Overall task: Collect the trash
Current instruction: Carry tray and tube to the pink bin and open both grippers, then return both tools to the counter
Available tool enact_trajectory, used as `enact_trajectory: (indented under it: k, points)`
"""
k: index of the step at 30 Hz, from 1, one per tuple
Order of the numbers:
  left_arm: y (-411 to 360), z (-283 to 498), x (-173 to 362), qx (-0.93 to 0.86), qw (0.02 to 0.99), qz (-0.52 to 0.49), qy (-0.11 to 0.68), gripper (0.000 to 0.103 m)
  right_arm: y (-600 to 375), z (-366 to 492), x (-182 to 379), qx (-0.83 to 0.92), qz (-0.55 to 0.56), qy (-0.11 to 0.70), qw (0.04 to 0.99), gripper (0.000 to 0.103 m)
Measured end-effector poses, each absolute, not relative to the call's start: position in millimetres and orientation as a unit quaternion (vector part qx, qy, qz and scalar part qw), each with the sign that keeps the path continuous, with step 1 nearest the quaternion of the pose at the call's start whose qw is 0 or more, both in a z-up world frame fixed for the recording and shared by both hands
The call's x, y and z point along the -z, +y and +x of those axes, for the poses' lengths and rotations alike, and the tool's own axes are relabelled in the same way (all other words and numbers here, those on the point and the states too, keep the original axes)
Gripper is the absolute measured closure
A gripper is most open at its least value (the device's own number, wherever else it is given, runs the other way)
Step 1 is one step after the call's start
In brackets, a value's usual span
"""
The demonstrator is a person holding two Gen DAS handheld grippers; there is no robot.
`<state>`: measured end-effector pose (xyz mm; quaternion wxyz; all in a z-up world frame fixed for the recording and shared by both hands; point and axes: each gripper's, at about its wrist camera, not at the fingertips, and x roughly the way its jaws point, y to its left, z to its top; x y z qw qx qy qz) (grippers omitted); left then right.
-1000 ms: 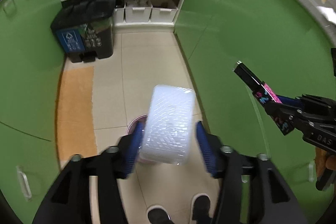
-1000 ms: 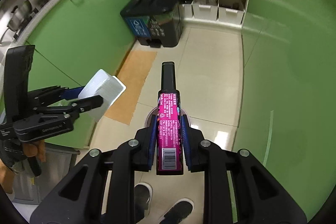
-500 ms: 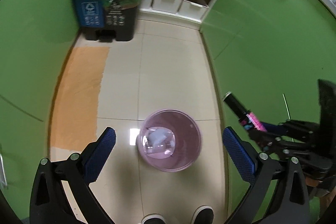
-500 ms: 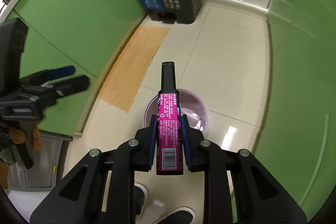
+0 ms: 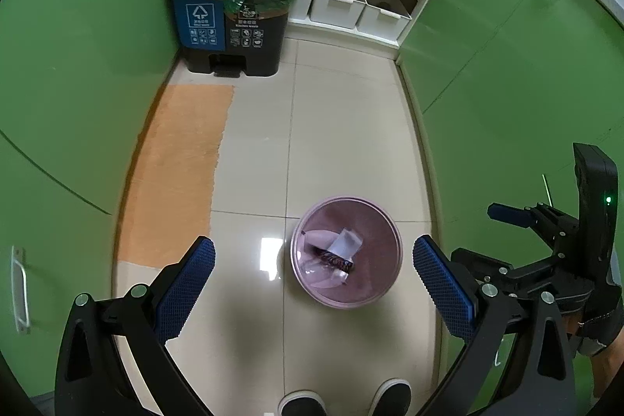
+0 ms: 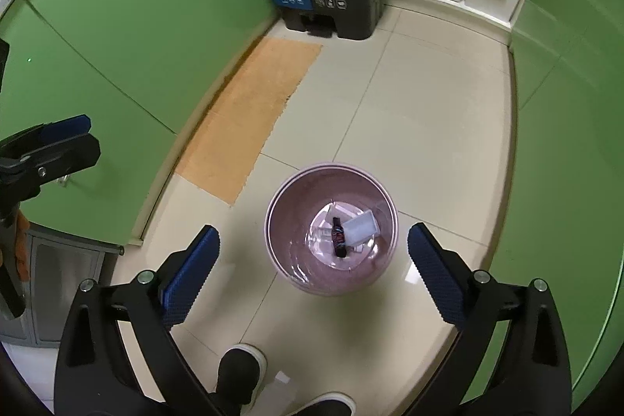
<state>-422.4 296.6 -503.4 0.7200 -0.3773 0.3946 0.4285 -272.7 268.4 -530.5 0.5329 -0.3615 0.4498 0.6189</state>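
Green cabinets line a narrow kitchen with a pale tiled floor (image 5: 343, 143), an orange mat (image 6: 253, 115) and a black two-part bin (image 5: 234, 22) at the far end. A pink wastebasket (image 6: 273, 221) stands on the floor; its base is hidden by its rim. Inside lie a dark bottle (image 6: 338, 236), long axis running roughly toward the far end, a white box (image 6: 362, 227) touching it, and possibly clear wrappers. The left tool (image 5: 312, 273) and right tool (image 6: 314, 260) are spread wide, holding nothing.
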Motion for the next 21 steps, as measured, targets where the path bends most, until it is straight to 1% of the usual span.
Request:
enact_trajectory:
  k: [3,6,8,12,19,21]
  points:
    - [289,-415,484,-0.422,0.723,-0.372,0.401,0.006,257,-265,505,-0.611,-0.355,0.454,0.542,0.007]
    - [280,-410,457,-0.414,0.727,-0.368,0.406,0.006,243,-256,464,-0.603,-0.348,0.456,0.554,0.007]
    - [271,-405,427,-0.407,0.731,-0.363,0.41,0.006,235,-250,434,-0.598,-0.343,0.456,0.562,0.007]
    - [255,-395,365,-0.395,0.738,-0.355,0.416,0.006,206,-238,356,-0.587,-0.329,0.462,0.577,0.007]
    - [213,-380,226,-0.371,0.754,-0.333,0.428,0.006,140,-219,203,-0.569,-0.297,0.468,0.608,0.005]
    - [200,-375,189,-0.364,0.759,-0.325,0.432,0.006,119,-213,167,-0.562,-0.287,0.465,0.621,0.005]
